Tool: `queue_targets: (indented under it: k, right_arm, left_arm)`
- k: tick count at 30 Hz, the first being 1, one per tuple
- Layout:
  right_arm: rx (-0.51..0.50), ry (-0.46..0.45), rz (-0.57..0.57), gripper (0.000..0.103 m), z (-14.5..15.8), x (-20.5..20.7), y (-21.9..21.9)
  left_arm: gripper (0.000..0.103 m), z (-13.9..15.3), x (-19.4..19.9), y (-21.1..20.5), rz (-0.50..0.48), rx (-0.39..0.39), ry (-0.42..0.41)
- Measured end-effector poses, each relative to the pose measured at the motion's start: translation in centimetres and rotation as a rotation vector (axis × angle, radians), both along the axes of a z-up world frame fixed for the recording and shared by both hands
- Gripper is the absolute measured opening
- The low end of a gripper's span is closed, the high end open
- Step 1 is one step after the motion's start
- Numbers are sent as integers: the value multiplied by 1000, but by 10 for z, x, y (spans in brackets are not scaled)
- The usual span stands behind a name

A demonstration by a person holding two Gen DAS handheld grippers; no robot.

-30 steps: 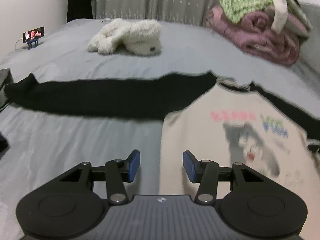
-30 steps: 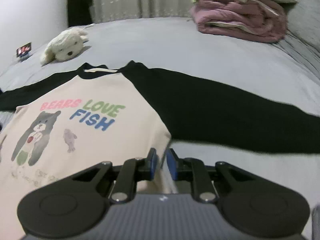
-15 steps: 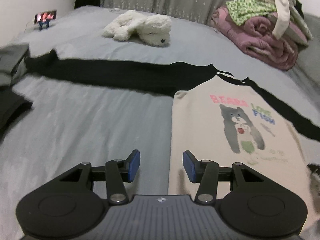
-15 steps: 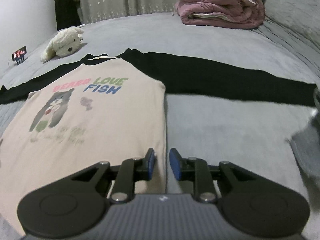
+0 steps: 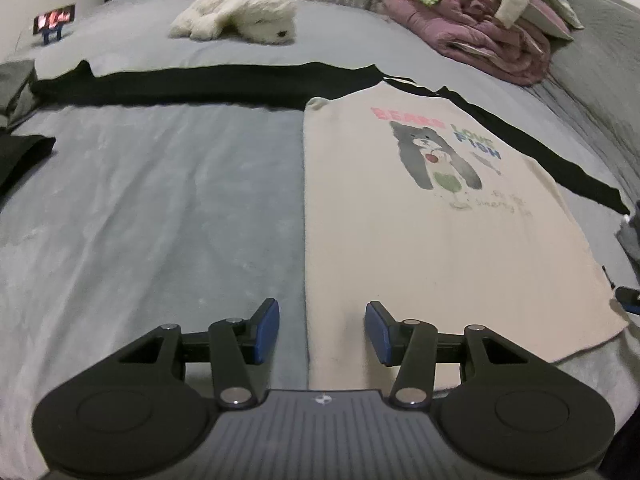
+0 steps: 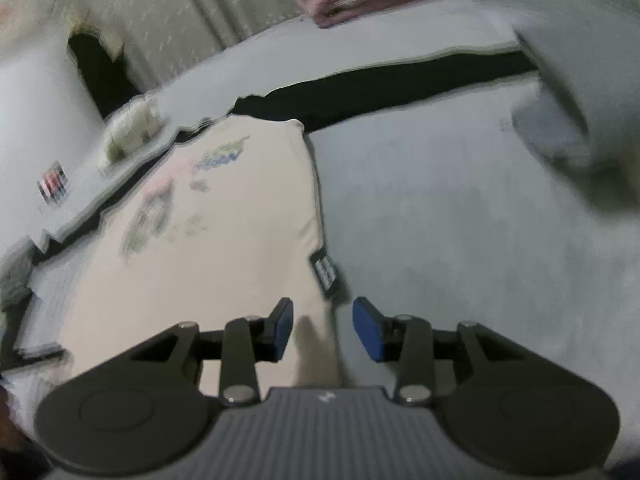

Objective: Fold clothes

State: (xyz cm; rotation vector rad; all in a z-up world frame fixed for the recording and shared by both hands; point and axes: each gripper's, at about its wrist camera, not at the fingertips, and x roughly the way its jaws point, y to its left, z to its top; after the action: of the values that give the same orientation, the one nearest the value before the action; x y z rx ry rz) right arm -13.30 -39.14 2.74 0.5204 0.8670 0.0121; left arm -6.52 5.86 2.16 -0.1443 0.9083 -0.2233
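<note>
A cream shirt [image 5: 420, 232] with black sleeves and a bear print lies flat, face up, on the grey bed [image 5: 160, 208]. Its left sleeve [image 5: 180, 84] stretches straight out to the left. My left gripper [image 5: 322, 330] is open, low over the shirt's lower left corner, its blue pads either side of the side edge. In the blurred right wrist view the shirt [image 6: 224, 240] fills the left half and its right sleeve [image 6: 380, 84] runs off to the right. My right gripper [image 6: 322, 330] is open over the shirt's right side edge, just below a black side label [image 6: 326, 274].
A white plush dog [image 5: 240, 14] lies at the back of the bed. A pile of pink blanket and clothes [image 5: 480, 24] sits at the back right. A phone on a stand [image 5: 54, 24] is far left. Dark garments [image 5: 20, 152] lie at the left edge.
Both grippers have drawn back to the shirt's lower corners. The right gripper has gone from nearly shut to open and its view has tilted and blurred. The left stays open.
</note>
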Motion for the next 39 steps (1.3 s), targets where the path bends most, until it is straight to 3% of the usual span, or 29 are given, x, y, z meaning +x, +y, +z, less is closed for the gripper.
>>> queue_targets:
  k: [1,2,4,7,8,12,15,17,21,25,27,30,39]
  right_arm:
    - [59,4,-23,35,-1,-4,-6]
    - [88,5,-41,35,-2,-7,-10]
    - [86,7,-51,36,-3,-11,-10]
    - [94,28,-34,30,-11,-14,-3]
    - [87,33,-28,16,-14,-14,0]
    - [-3,-9,-9,11,3,-22,13]
    - [-24,-72,0,11,31,-33,16]
    - [-50,-79,26,11,44,-35,23]
    - [-127,-17,73,11,36,-29,38]
    - [-179,21,90,11,23,-21,44]
    - [-205,39,99,16,17,-17,47]
    - [-257,44,102,25,16,-13,48]
    - [-334,-20,133,30,27,8,44]
  left_arm:
    - [26,0,-1,1,-2,-8,0]
    - [9,1,-2,3,-4,-16,1]
    - [5,2,-6,4,-9,-13,-14]
    - [4,8,-9,5,5,-9,-41]
    - [4,12,-10,10,19,-25,-43]
    - [4,28,-13,31,76,-100,-50]
    - [4,45,-20,39,95,-121,-82]
    - [4,48,-21,33,93,-81,-93]
    - [4,30,-20,13,53,78,-53]
    - [7,14,-13,6,26,132,-12]
    - [10,13,-12,5,17,153,-17]
    - [12,20,-12,11,35,147,-32]
    - [16,38,15,21,112,123,-69]
